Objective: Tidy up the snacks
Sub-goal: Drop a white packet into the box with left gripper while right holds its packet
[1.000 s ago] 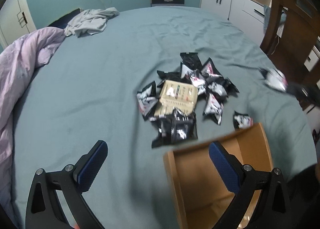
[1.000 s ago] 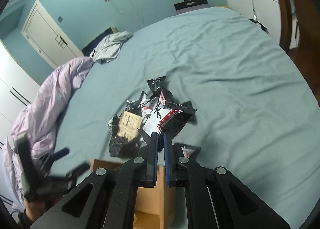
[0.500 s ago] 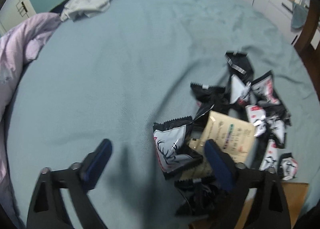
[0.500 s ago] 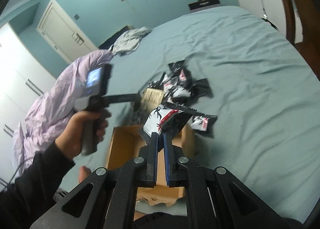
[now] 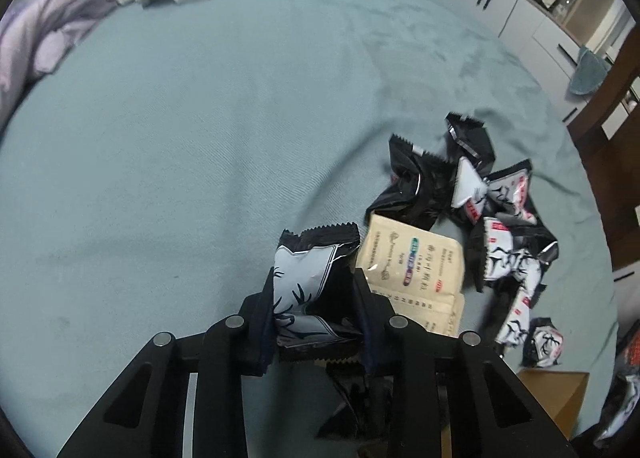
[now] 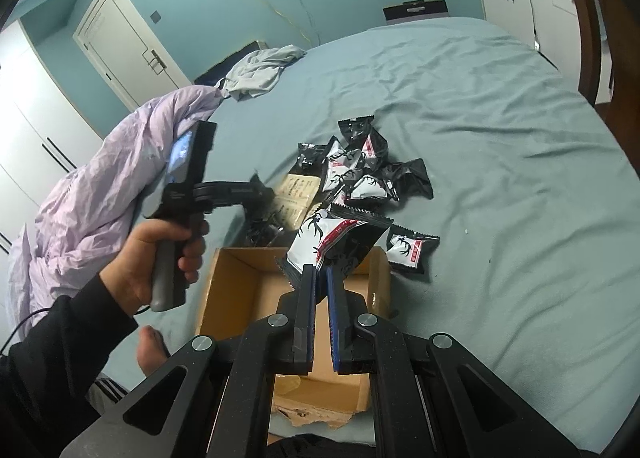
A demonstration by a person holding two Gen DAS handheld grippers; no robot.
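Observation:
Several black-and-white snack packets [image 5: 480,217] lie in a pile on the teal bed, around a beige sachet pack [image 5: 412,266]. My left gripper [image 5: 316,298] is shut on a black-and-white snack packet [image 5: 308,282] at the pile's left edge. My right gripper [image 6: 320,278] is shut on another snack packet [image 6: 332,242] and holds it above an open cardboard box [image 6: 240,286]. The pile also shows in the right wrist view [image 6: 360,177]. The box corner shows in the left wrist view [image 5: 560,406].
A purple duvet [image 6: 100,185] is bunched at the bed's left side. Grey clothing [image 6: 260,69] lies at the far end. White cabinets [image 5: 520,17] and dark wooden furniture [image 5: 616,137] stand to the right. One stray packet [image 6: 408,250] lies right of the box.
My left gripper moved forward from beside the box to the pile and shut on a packet. My right gripper carried its packet over the box.

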